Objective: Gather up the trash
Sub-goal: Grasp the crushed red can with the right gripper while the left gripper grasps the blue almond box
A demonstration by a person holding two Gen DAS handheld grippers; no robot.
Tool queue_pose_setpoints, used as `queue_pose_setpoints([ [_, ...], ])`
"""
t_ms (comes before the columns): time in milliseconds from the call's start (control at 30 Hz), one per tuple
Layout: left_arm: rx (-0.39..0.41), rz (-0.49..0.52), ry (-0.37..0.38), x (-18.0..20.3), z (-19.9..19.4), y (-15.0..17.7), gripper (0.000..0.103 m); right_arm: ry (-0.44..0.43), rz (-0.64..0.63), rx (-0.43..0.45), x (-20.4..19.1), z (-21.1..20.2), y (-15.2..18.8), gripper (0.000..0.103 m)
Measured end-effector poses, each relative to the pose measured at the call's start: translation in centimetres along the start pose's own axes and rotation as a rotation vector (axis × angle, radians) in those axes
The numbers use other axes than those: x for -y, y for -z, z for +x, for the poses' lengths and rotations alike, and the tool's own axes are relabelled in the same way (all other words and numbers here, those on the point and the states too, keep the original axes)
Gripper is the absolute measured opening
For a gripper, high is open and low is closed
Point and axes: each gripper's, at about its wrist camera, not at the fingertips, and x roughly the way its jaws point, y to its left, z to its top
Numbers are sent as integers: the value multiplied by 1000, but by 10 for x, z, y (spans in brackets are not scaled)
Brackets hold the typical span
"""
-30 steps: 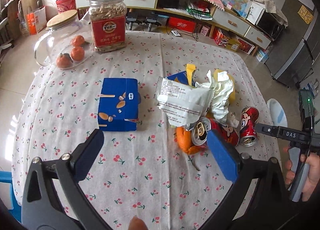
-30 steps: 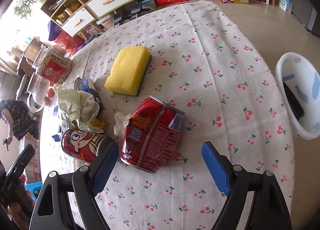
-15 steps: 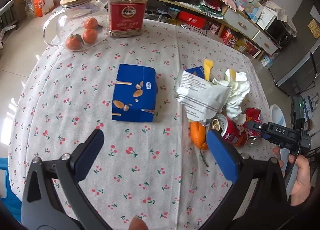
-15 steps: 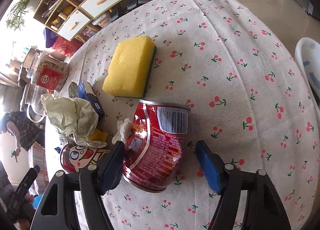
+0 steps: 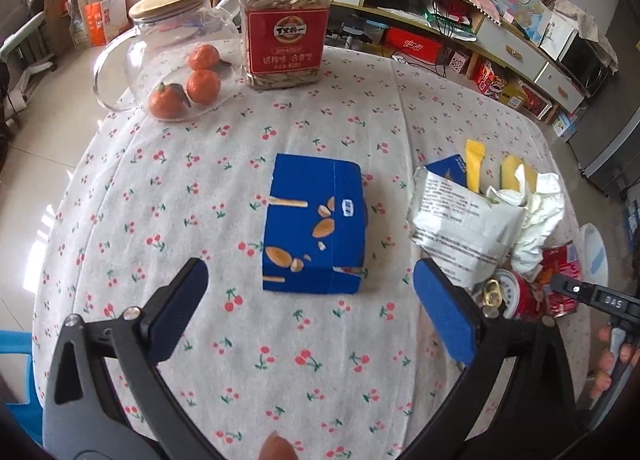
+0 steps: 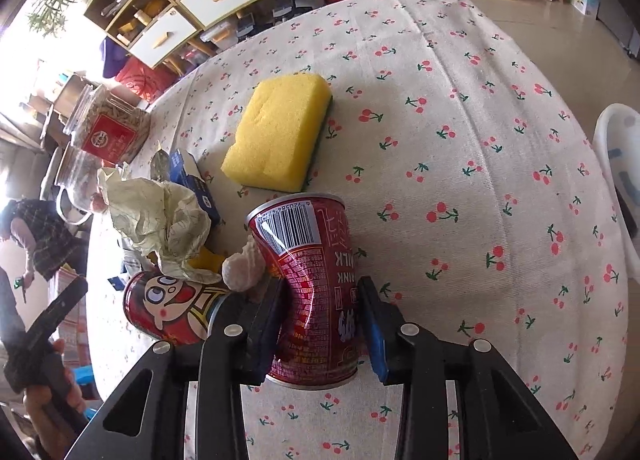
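Right tongs (image 6: 322, 300) just closed, pinching dented can (image 6: 312, 284)

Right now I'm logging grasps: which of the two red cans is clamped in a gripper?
The crushed red can with the barcode, pinched in the right gripper. The cartoon-face can lies free beside it.

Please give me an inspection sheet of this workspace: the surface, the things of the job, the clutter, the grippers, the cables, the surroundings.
Surface: round table under a cherry-print cloth.
Job's things: dented red can; cartoon can lying beside it; crumpled paper; white wrapper; blue box.
Clutter: yellow sponge, seed jar, glass jar of tangerines.
Grippers: right gripper has just closed, its fingers pressing the dented can; left gripper open, nothing between the fingers.
Cables: nothing seen on the table.
Surroundings: shelves and drawers; white basin off the table edge.
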Motion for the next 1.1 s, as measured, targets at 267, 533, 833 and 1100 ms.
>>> queue_pose_setpoints([
  [267, -30, 50, -43, 9, 35, -6, 102, -8, 20, 34, 17, -19, -1, 38],
  [533, -49, 8, -68, 5, 54, -6, 76, -21, 73, 74, 44, -43, -2, 38],
  [833, -30, 12, -36, 13, 38, -1, 68, -8, 202, 173, 114, -93, -16, 38],
  [1100, 31, -29, 1, 16, 11, -4, 68, 119, 346, 282, 207, -136, -26, 38],
])
